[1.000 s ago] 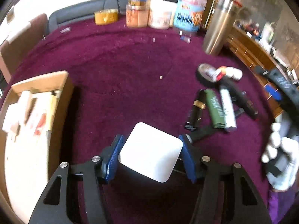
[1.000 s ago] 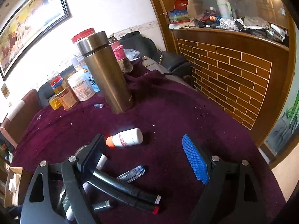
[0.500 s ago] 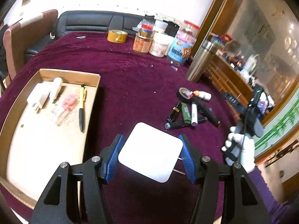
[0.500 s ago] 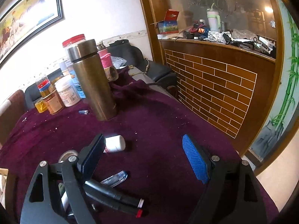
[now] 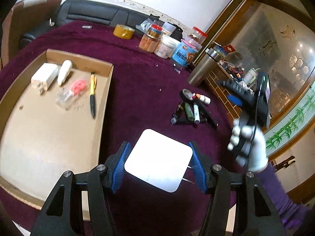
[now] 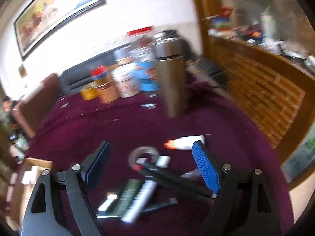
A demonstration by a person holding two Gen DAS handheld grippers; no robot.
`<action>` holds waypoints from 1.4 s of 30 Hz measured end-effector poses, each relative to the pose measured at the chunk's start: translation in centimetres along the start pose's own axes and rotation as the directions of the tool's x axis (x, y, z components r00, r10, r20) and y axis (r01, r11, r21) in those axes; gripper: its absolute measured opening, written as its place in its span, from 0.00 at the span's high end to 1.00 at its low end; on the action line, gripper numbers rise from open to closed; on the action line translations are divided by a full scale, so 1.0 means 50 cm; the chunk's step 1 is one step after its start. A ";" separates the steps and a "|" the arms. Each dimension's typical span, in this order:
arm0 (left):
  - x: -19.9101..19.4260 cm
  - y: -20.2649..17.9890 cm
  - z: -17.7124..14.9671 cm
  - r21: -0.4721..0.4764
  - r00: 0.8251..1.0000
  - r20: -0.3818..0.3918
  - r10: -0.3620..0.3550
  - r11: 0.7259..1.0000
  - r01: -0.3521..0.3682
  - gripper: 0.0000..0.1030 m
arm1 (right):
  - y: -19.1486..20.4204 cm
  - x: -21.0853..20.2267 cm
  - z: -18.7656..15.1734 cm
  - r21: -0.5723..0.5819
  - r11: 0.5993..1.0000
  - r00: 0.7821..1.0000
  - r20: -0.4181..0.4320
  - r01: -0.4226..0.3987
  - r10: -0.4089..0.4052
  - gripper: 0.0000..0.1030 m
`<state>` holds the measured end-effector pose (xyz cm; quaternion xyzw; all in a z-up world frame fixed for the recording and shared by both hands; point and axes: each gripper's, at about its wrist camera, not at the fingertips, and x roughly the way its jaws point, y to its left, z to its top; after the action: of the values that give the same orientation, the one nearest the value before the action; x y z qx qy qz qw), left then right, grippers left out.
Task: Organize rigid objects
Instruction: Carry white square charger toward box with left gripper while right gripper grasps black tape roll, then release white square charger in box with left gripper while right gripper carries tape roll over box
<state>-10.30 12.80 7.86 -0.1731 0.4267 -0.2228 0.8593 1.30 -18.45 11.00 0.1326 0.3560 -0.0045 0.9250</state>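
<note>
The left gripper is clamped on a white block, a flat-faced, round-cornered thing with what look like metal prongs showing under its far edge; both blue pads press its sides and it hangs in the air above the purple cloth, just to the right of the cardboard tray. The step in hand looks like carrying this block into the tray, where a white plug, a white tube, a pink-and-clear item and a yellow-and-black pen already lie toward the tray's far end. To do it well, lift the block over the tray's near wall rather than dragging it across the rim, and set it down on bare cardboard nearer than the pen, flat face up, before easing the pads apart. The block is smooth and hard, so it could slip or twist if the squeeze loosens early. The right gripper is spread wide with nothing between its pads, held over the pile of pens and markers to the right of the tray; its view is blurred, so fine detail there cannot be read. Best keep it well off the left gripper's path to the tray.
</note>
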 end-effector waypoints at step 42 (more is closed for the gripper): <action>-0.073 0.254 0.063 -0.189 0.942 -0.055 0.331 0.923 -0.335 0.48 | 0.327 0.037 -0.068 -0.273 0.892 0.893 -0.378 -0.361 0.246 0.94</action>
<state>-6.73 25.73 5.87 -0.1791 0.4793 -0.0325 0.8586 2.14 -1.66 11.32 0.0264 0.4771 0.2251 0.8491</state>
